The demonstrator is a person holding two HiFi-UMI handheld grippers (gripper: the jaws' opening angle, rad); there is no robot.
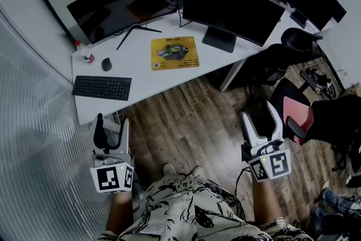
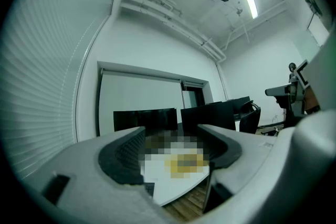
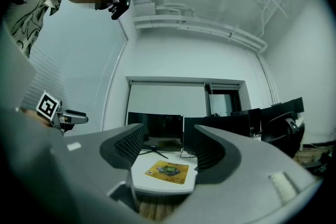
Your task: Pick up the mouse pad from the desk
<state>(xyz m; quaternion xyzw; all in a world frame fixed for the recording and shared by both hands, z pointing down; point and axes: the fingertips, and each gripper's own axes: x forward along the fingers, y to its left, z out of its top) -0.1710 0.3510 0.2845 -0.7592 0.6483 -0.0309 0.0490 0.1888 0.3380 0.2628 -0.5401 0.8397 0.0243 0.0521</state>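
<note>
The yellow mouse pad (image 1: 175, 52) lies flat on the white desk (image 1: 145, 77), in front of the two monitors; it also shows between the jaws in the right gripper view (image 3: 167, 171). My left gripper (image 1: 112, 126) and right gripper (image 1: 260, 117) hang over the wooden floor, well short of the desk, both pointing towards it. Both are open with nothing between their jaws. In the left gripper view (image 2: 170, 152) a mosaic patch covers the pad.
A black keyboard (image 1: 102, 87) and a dark mouse (image 1: 106, 64) lie at the desk's left end. Two dark monitors (image 1: 228, 7) stand behind the pad. Office chairs (image 1: 299, 41) stand to the right. A ribbed glass wall (image 1: 34, 138) runs along the left.
</note>
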